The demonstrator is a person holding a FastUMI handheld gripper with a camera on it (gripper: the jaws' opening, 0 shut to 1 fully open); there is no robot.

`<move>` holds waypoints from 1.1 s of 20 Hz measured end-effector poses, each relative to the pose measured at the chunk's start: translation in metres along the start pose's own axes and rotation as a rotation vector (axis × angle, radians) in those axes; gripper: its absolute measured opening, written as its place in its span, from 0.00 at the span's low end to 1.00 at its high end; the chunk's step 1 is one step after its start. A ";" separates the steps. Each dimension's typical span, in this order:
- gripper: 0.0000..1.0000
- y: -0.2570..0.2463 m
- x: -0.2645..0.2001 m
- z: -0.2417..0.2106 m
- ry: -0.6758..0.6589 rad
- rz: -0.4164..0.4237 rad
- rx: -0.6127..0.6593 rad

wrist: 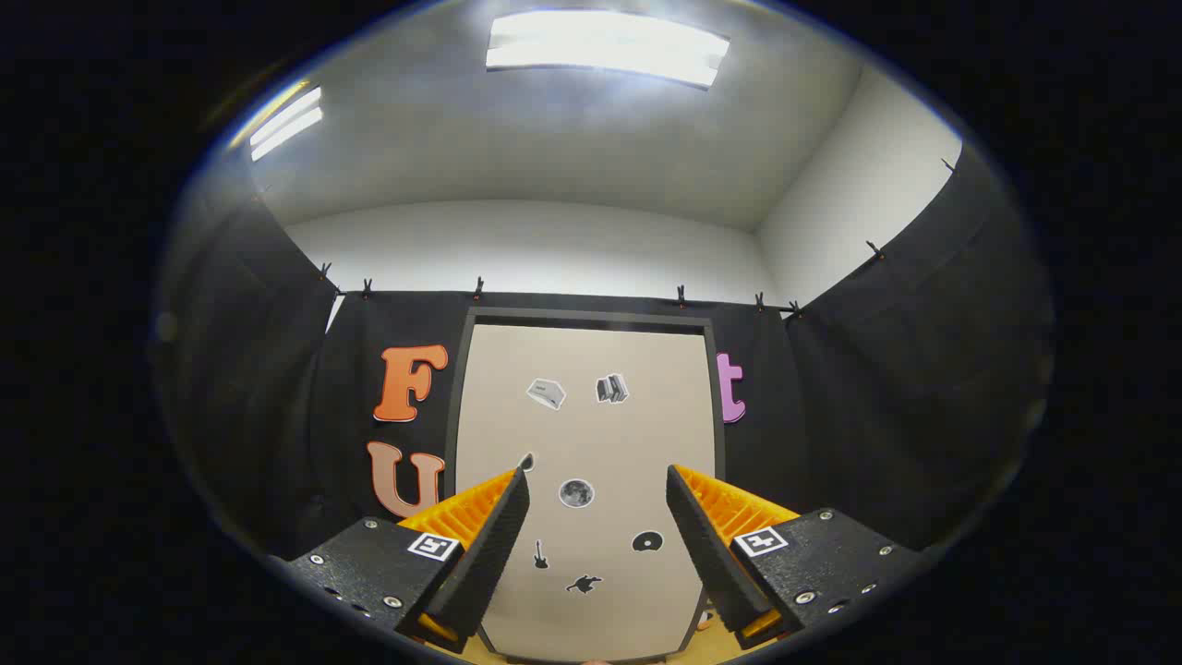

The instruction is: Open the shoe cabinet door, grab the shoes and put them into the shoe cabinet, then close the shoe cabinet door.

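A tall shoe cabinet stands straight ahead against the black cloth wall, and its beige door (pixel 591 434) in a dark frame is shut. Several small grey and black stickers dot the door. My gripper (pixel 598 485) is open, held a short way in front of the door, with nothing between its fingers. Both fingers point at the door's lower half, and the door's middle strip shows in the gap between them. The door's bottom edge meets a wooden floor (pixel 711 646) just below the fingers.
Black cloth walls close in the booth on the left (pixel 249 406) and right (pixel 905 388). Above them are white walls and a ceiling with bright light panels (pixel 605 46).
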State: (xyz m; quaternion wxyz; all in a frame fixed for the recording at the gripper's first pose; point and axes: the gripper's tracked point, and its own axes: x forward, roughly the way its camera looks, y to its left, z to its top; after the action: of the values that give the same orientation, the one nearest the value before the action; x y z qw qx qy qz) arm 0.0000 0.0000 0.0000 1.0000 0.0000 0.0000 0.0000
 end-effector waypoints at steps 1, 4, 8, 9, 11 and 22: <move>0.93 0.008 0.007 -0.002 0.006 0.015 0.005; 0.93 0.023 0.010 -0.006 0.025 0.066 0.040; 0.93 0.025 0.016 -0.013 0.056 0.070 0.049; 0.93 0.033 0.016 -0.012 0.051 0.100 0.058; 0.93 0.044 0.014 -0.010 0.050 0.146 0.077; 0.93 0.088 0.037 -0.064 0.167 0.203 0.078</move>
State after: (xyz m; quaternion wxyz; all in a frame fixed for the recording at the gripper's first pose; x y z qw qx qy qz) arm 0.0375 0.0880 -0.0639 0.9906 0.0387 0.0831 0.1013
